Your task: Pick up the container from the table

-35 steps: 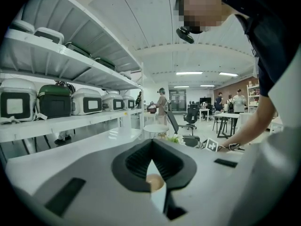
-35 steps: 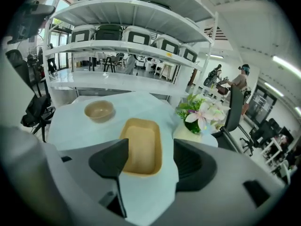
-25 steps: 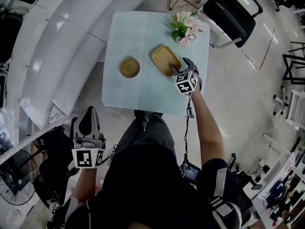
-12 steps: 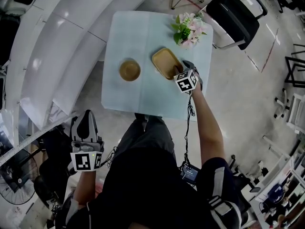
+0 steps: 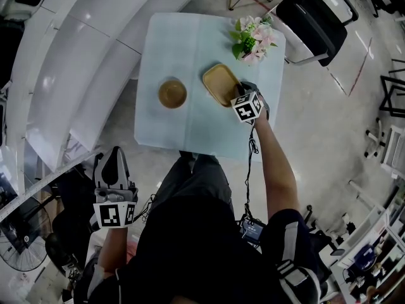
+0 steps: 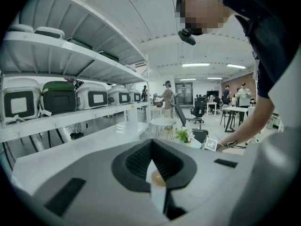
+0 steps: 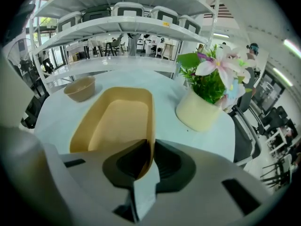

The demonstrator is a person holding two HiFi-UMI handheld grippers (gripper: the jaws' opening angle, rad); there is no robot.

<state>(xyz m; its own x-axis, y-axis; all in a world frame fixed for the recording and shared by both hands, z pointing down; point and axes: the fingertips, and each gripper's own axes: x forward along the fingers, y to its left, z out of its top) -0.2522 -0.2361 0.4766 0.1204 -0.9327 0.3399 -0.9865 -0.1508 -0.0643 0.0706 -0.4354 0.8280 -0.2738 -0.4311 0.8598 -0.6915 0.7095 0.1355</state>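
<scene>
The near wall of the tan rectangular container [image 7: 117, 121] is pinched between the jaws of the right gripper [image 7: 149, 160], which have just been closing, so it is best lifted slowly and kept level.

Entry: right gripper [image 7: 148, 163].
Position: it has come down towards the table [image 5: 171, 43] and now sits lower over the near right corner of the container [image 7: 115, 121]. In the head view its marker cube [image 5: 246, 107] lies closer against that corner than before.
Jaws: they have just been closing. Earlier they stood wider apart, and now they are drawn in on the container's right wall. The thin tan wall stands between the two dark pads [image 7: 129, 161] at its near end, and the pads press on it from both sides.
Tilt: pitched slightly more steeply down.
</scene>
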